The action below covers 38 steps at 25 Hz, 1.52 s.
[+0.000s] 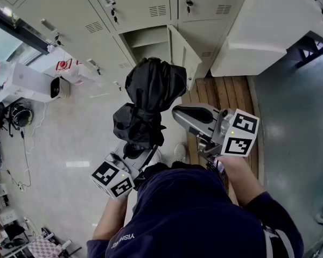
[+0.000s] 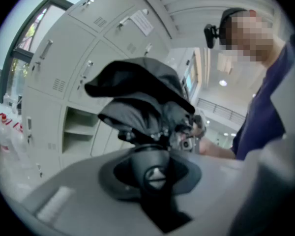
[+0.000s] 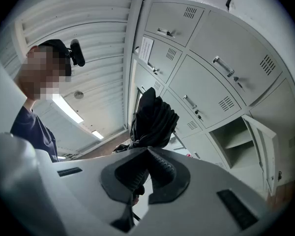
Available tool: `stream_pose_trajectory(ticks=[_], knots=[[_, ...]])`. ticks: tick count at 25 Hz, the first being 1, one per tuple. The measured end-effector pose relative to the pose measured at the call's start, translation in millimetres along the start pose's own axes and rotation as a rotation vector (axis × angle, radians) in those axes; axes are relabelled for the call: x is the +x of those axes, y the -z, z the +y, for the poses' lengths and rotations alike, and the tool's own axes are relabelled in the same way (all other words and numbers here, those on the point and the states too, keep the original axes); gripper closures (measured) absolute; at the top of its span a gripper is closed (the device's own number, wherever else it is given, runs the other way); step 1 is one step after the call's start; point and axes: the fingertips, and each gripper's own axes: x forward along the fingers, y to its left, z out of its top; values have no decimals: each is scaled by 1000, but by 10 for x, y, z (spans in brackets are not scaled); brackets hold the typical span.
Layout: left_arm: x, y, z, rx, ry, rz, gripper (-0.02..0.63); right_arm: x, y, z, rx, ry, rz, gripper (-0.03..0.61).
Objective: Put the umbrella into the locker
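A folded black umbrella [image 1: 151, 95] stands upright in front of me, its loose fabric bunched at the top. My left gripper [image 1: 137, 150] is shut on its lower end; in the left gripper view the round handle butt [image 2: 156, 175] sits between the jaws, with the canopy [image 2: 142, 97] above. My right gripper [image 1: 176, 112] hovers just right of the umbrella with its jaws together and nothing in them; its view shows the umbrella [image 3: 152, 119] beyond the pads. An open locker [image 1: 151, 44] with its door [image 1: 181, 52] swung out is straight ahead, also seen as the open locker [image 3: 236, 141].
Rows of closed grey lockers [image 1: 134, 4] surround the open one. A large white cabinet [image 1: 269, 31] stands at the right above a strip of wooden floor [image 1: 226, 95]. A white box [image 1: 32, 82] and cables [image 1: 24, 144] lie at the left.
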Motion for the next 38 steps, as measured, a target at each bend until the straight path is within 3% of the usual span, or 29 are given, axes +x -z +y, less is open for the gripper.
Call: stream_pose_trajectory(ticks=[11,24,30,38], knots=[[84,29,50,-38,-2,0,517,-40,-6,-89,16,5,3,572],[144,25,575,-96,-29,11,517,216,-29,-508,79,51,14,571],[319,-40,1095,-128,7,27,517,508,-103,-916,89,113,26,571],[607,17,2243,-135,61,133,517,1249,-17,-1820,150,216,21,571]])
